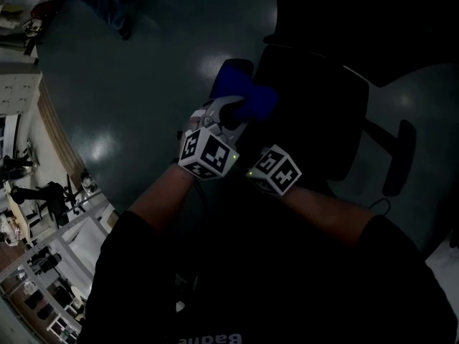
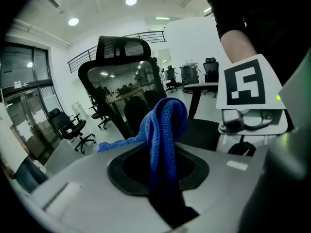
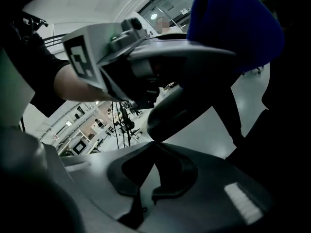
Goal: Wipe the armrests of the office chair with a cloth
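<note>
the left gripper is clenched on the blue cloth. the cloth stands up out of the jaws and folds over (one tail points left), close over an armrest of the office chair. the right gripper is nearly closed and holds nothing.

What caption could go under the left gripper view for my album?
The left tongs pinch a blue cloth in front of a black office chair.
</note>
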`<state>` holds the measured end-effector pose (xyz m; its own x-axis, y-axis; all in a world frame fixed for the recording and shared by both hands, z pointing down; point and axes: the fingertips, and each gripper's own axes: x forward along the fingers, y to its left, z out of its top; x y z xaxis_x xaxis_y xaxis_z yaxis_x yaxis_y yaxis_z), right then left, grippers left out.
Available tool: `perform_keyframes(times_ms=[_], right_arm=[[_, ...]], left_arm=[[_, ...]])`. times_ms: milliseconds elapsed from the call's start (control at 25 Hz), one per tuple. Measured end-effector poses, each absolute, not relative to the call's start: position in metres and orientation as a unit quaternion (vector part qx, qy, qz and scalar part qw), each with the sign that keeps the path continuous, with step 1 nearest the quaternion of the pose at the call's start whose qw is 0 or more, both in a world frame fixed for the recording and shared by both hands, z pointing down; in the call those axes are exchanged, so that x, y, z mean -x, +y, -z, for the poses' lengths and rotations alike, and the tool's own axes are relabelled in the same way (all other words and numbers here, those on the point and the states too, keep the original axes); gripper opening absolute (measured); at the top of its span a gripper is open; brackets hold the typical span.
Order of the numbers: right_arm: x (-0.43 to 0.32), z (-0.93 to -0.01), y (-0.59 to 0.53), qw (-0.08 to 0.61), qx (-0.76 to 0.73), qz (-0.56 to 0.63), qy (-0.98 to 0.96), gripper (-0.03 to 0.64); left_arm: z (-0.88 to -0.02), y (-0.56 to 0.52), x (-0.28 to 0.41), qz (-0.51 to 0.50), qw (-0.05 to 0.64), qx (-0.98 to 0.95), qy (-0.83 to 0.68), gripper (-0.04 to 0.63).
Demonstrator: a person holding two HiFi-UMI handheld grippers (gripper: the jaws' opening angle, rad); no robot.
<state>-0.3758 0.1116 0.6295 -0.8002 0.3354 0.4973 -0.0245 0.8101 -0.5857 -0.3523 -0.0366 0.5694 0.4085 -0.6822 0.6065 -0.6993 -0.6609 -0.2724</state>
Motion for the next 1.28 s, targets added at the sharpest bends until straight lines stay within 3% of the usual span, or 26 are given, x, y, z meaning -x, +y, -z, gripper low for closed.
perform_keyframes(times_ms=[920, 1280], right_arm=[[0.327, -0.628, 0.130, 0.338, 0.101, -0.261, -0.899, 0.003], [0.255, -0.593, 0.112, 0.314, 0.098, -0.233, -0.915, 0.003]], left_arm=[[-0.565, 0.100, 0.327, -0.304, 0.095, -0.803, -0.504, 0.100], [-0.508, 0.118, 0.319, -0.184, 0.120, -0.716, -0.663, 0.100]])
